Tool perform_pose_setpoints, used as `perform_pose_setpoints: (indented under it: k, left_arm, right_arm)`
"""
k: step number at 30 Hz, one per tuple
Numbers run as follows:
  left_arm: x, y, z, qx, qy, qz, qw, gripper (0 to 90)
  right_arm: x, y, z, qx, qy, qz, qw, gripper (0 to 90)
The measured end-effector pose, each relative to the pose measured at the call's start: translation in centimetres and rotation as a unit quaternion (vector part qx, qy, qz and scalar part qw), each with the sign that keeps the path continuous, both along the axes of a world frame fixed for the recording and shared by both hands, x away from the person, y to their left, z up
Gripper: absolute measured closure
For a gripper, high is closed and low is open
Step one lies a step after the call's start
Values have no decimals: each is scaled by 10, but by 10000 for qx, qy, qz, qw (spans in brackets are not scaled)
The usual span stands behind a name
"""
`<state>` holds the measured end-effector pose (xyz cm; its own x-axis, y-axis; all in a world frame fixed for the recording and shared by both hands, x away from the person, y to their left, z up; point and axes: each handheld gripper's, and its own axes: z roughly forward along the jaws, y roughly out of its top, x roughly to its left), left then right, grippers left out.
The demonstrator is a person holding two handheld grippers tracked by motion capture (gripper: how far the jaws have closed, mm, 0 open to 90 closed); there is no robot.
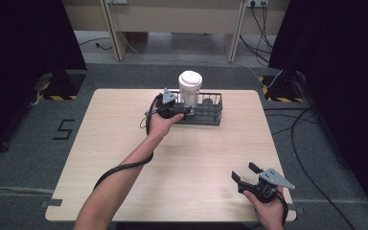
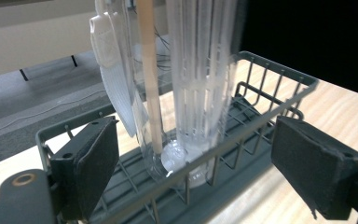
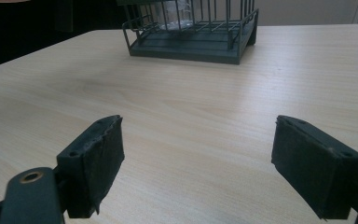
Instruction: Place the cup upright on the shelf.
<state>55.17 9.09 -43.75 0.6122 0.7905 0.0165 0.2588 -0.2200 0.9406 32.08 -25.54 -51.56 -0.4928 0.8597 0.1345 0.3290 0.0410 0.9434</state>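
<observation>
Light wood counter [image 1: 124, 158], mostly bare; wire basket [image 1: 206, 115] sits near the far edge, clear cup [image 1: 190, 88] upright inside. Left gripper [image 1: 184, 111] at the basket's left end, fingers [image 2: 91, 165] spread wide. Right gripper [image 1: 245, 173] near the near-right corner, fingers [image 3: 95, 161] released.

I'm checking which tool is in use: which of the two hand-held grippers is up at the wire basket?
The left hand-held gripper, open at the basket beside the clear lidded bottle; the right hand-held gripper is open over bare table near the front edge.
</observation>
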Motion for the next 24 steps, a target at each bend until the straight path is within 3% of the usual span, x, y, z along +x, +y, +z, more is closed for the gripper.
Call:
perform_pose_setpoints:
  k: [6,24]
  left_arm:
    - [-12,10,-1,-116,36,10,9999,146]
    - [-47,36,3,-63,-67,-130,9999,146]
  right_arm:
    - [0,0,0,0,-7,-6,10000,173]
    - [0,0,0,0,-2,-28,10000,173]
